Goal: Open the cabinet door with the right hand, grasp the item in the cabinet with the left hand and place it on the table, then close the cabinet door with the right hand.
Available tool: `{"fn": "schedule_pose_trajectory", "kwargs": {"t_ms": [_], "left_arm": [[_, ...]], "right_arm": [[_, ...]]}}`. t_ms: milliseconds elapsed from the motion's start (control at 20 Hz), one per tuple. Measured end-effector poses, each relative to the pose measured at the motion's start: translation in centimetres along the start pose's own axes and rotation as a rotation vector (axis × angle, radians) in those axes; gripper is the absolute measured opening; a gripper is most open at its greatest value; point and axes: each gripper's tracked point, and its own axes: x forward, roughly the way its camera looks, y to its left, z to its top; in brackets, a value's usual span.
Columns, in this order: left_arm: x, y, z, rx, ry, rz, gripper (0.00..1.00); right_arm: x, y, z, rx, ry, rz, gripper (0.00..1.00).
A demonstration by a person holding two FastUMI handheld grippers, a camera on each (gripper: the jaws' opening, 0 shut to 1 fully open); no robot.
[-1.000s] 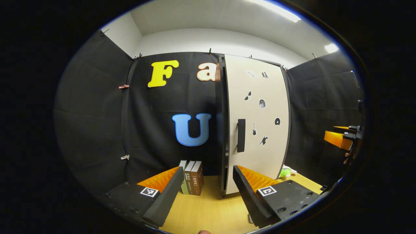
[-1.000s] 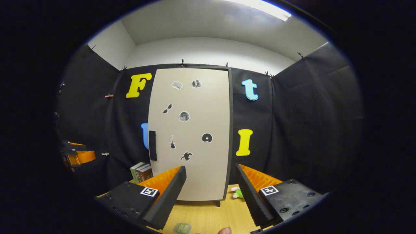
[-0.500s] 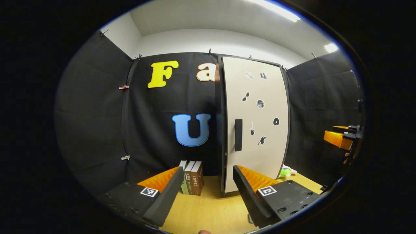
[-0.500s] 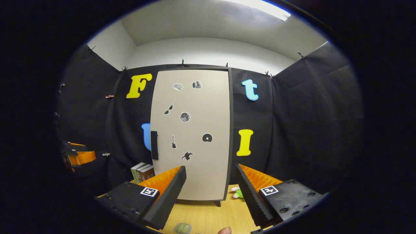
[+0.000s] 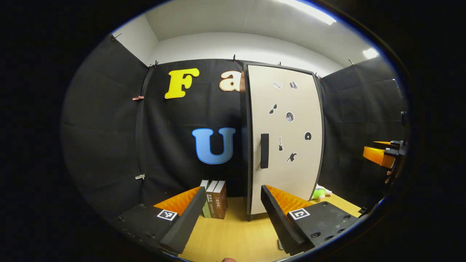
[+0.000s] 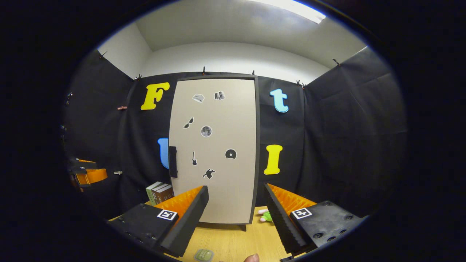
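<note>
Right gripper view: cabinet door [image 6: 218, 145] stickers wordless.

We see the left gripper [image 5: 231, 214] as two long wedge-shaped fingers with ribbed inner faces, each on a flat matte block bearing a square black-and-white fiducial tag [image 5: 167, 214] and small round screw holes [image 5: 329, 237]. The right gripper [image 6: 236, 216] has the same build, tags and screws.
</note>
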Motion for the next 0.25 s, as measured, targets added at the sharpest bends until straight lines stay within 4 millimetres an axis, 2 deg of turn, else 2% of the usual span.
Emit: {"fn": "schedule_pose_trajectory", "kwargs": {"t_ms": [250], "left_arm": [[-0.11,-0.03,0.21,0.003,-0.002,0.001,0.95]], "right_arm": [[-0.32,-0.2,0.21,0.005,-0.001,0.002,0.98]]}}
